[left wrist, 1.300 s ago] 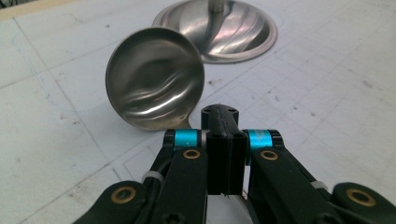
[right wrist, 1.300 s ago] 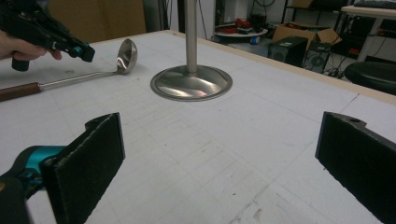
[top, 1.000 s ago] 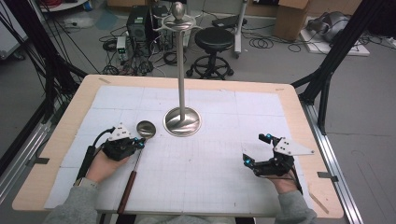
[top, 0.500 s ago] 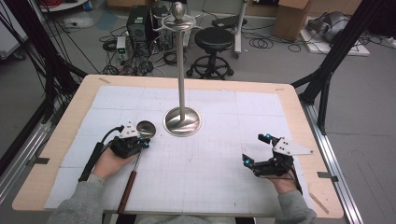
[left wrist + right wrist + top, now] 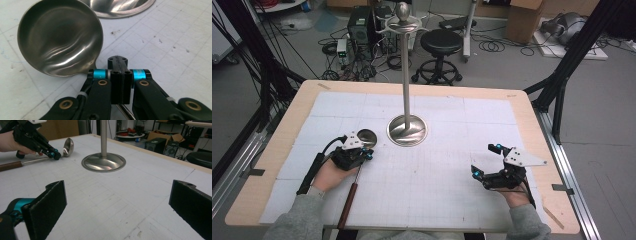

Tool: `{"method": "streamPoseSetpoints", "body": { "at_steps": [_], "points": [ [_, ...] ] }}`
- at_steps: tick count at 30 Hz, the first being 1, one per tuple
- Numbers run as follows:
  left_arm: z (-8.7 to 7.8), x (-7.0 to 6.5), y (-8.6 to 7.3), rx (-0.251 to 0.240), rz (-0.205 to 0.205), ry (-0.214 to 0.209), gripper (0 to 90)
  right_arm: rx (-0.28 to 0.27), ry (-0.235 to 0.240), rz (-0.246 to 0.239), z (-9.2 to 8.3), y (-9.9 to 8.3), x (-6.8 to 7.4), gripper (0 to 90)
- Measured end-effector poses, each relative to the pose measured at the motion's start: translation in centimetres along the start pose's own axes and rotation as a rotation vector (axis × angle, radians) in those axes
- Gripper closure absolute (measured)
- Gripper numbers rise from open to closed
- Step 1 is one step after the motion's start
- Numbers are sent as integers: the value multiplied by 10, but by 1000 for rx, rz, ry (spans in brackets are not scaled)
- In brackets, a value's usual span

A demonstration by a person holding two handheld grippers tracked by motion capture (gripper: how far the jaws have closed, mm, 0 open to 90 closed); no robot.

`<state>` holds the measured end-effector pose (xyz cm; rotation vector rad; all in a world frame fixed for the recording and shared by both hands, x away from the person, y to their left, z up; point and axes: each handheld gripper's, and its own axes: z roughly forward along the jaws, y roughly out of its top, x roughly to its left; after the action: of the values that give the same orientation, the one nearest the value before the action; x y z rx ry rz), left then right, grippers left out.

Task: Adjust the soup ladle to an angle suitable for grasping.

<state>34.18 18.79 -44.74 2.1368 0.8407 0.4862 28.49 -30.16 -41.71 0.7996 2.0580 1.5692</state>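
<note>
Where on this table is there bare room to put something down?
Free: the mat between the stand base and the right tongs, and the far corners. Crowded: near left, where the left tongs grip the ladle.

The ladle (image 5: 60, 37) is glossy polished metal with a brown wooden handle (image 5: 348, 205). The stand's base (image 5: 407, 131) is shiny metal. The table (image 5: 527, 120) edge looks like pale matt wood.
</note>
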Motion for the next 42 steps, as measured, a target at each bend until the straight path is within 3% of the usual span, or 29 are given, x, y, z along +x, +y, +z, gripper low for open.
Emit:
{"method": "streamPoseSetpoints", "body": {
  "at_steps": [7, 14, 19, 27, 32, 42],
  "points": [
    [-5, 5, -3, 13, -6, 32, 895, 2, 0, 1, 0, 0, 0, 3],
    [-15, 18, -14, -8, -49, -14, 892, -6, -6, 7, -2, 0, -1, 3],
    [-22, 21, -19, 4, -54, 6, 892, -2, -2, 4, -1, 0, 0, 3],
    [-29, 25, -24, 5, -74, -1, 890, -5, -3, 7, -3, 0, -1, 3],
    [-42, 33, -37, -7, -84, -11, 887, -6, 0, 8, -2, 0, 0, 3],
    [-55, 38, -49, -6, -100, 6, 887, -5, -2, 1, -2, 0, -1, 3]
  ]
}}
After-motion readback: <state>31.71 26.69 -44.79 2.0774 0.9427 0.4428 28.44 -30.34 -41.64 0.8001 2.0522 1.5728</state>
